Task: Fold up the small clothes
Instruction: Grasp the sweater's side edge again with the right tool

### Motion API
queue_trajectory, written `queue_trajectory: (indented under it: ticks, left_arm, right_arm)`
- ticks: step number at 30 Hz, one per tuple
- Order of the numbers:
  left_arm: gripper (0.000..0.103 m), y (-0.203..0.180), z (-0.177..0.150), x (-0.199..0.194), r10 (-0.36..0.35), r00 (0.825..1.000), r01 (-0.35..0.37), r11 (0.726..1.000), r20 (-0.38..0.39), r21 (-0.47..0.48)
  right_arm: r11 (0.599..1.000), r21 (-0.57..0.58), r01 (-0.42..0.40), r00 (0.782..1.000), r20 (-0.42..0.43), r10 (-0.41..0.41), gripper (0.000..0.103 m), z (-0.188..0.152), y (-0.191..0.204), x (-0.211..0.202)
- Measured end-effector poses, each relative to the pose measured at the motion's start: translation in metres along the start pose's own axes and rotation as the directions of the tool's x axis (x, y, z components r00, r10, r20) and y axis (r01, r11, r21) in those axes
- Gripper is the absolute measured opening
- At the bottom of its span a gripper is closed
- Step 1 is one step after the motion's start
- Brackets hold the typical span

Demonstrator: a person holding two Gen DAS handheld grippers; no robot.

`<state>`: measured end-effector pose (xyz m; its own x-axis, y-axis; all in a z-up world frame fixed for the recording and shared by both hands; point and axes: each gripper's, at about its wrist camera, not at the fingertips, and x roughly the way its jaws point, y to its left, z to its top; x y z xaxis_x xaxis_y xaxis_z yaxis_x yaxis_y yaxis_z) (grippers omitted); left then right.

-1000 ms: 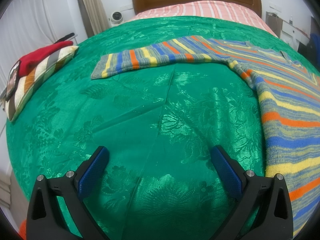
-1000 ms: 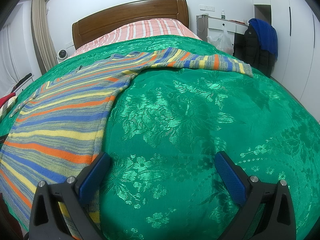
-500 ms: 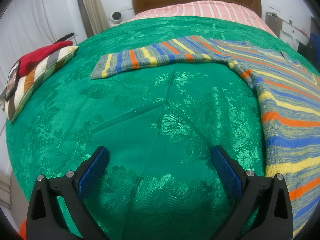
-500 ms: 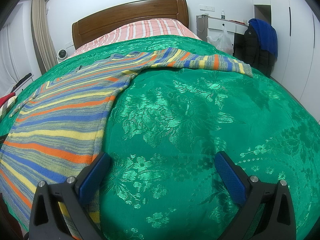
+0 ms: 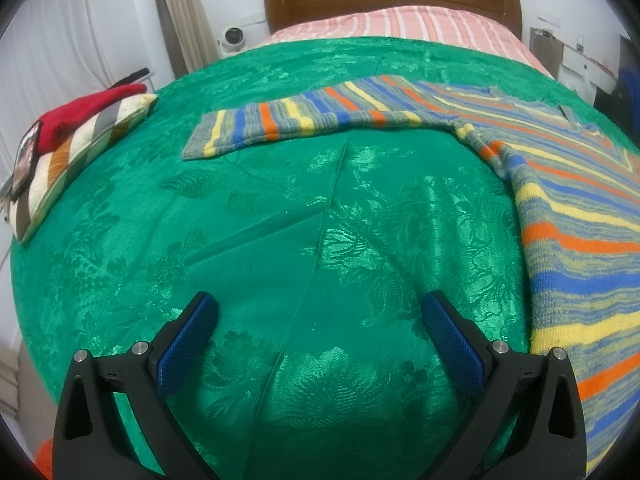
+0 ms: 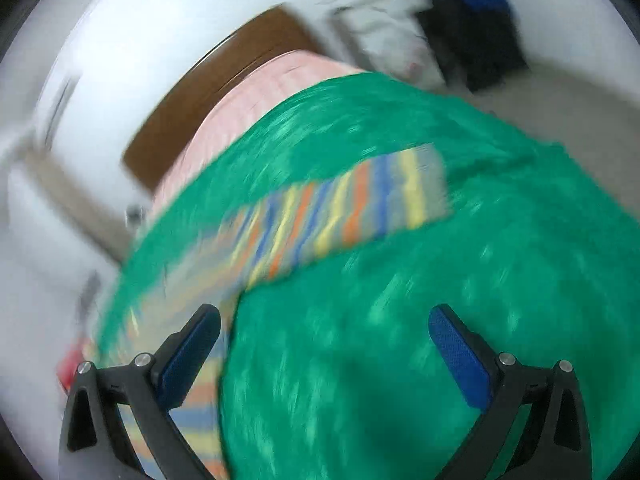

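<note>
Your striped sweater (image 5: 568,216) lies flat on the green bedspread (image 5: 280,220), both sleeves spread, nothing folded yet by the look of it. In the left wrist view, your left gripper (image 5: 320,320) hangs over bare bedspread with its jaws wide apart and empty; the sweater's body sits at 3 o'clock from them, and the left sleeve (image 5: 304,116) runs across the top of the view from 1 o'clock out to its cuff at 11 o'clock, well apart from the jaws. That sleeve's long axis lies crosswise to your line of reach.

The right wrist view is heavily blurred and tilted, so detail is poor. Your right gripper (image 6: 324,332) also shows jaws apart, gripping nothing. The right sleeve (image 6: 344,208) slants from about 10 o'clock up to its cuff at 1 o'clock, and the sweater's side edge passes just beside the left-hand jaw.

Judged from this, your right hand is the nearer to cloth, and a sleeve fold inward looks the likely opening move. A striped cushion (image 5: 76,152) rests at the bed's far left edge.
</note>
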<state>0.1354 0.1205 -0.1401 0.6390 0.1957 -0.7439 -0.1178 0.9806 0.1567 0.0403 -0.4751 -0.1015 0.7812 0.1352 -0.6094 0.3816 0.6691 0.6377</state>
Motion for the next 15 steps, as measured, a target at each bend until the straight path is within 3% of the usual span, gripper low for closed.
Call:
queue_trajectory:
  ticks: [2, 4, 7, 9, 11, 12, 13, 14, 15]
  left_arm:
    - [0.102, 0.0, 0.0, 0.0, 0.0, 1.0, 0.0, 1.0, 0.004, -0.001]
    - [0.102, 0.0, 0.0, 0.0, 0.0, 1.0, 0.0, 1.0, 0.008, -0.001]
    - [0.102, 0.001, -0.001, 0.001, -0.002, 1.0, 0.002, 1.0, 0.015, -0.003]
    - [0.102, 0.001, -0.001, 0.001, -0.004, 1.0, 0.004, 1.0, 0.018, -0.004]
    - [0.102, 0.0, -0.002, 0.0, -0.002, 1.0, 0.002, 1.0, 0.02, -0.005]
    - [0.102, 0.0, -0.002, 0.0, 0.0, 1.0, 0.001, 1.0, 0.021, -0.005]
    - [0.102, 0.0, -0.002, 0.001, 0.0, 1.0, 0.0, 1.0, 0.022, -0.005]
    - [0.102, 0.0, -0.002, 0.001, -0.001, 1.0, 0.001, 1.0, 0.022, -0.005]
    - [0.102, 0.0, -0.002, 0.001, -0.001, 1.0, 0.001, 1.0, 0.022, -0.005]
  right_arm:
    - [0.984, 0.171, -0.042, 0.999, -0.003, 0.044, 0.1, 0.024, -0.033, 0.017]
    - [0.957, 0.285, -0.054, 0.999, 0.013, 0.053, 0.09, 0.039, -0.059, 0.03]
    - [0.938, 0.342, -0.062, 0.998, 0.05, 0.048, 0.087, 0.06, -0.08, 0.047]
    - [0.951, 0.306, -0.053, 0.999, 0.007, 0.053, 0.086, 0.071, -0.082, 0.061]
    - [0.967, 0.253, -0.033, 0.998, -0.048, 0.047, 0.072, 0.076, -0.079, 0.073]
    - [0.975, 0.22, -0.015, 0.996, -0.081, 0.034, 0.054, 0.078, -0.076, 0.078]
    - [0.981, 0.195, 0.005, 0.994, -0.109, 0.017, 0.021, 0.078, -0.074, 0.081]
    - [0.984, 0.178, 0.02, 0.99, -0.139, 0.005, 0.004, 0.078, -0.073, 0.085]
    - [0.985, 0.169, 0.029, 0.988, -0.151, -0.003, 0.005, 0.077, -0.071, 0.084]
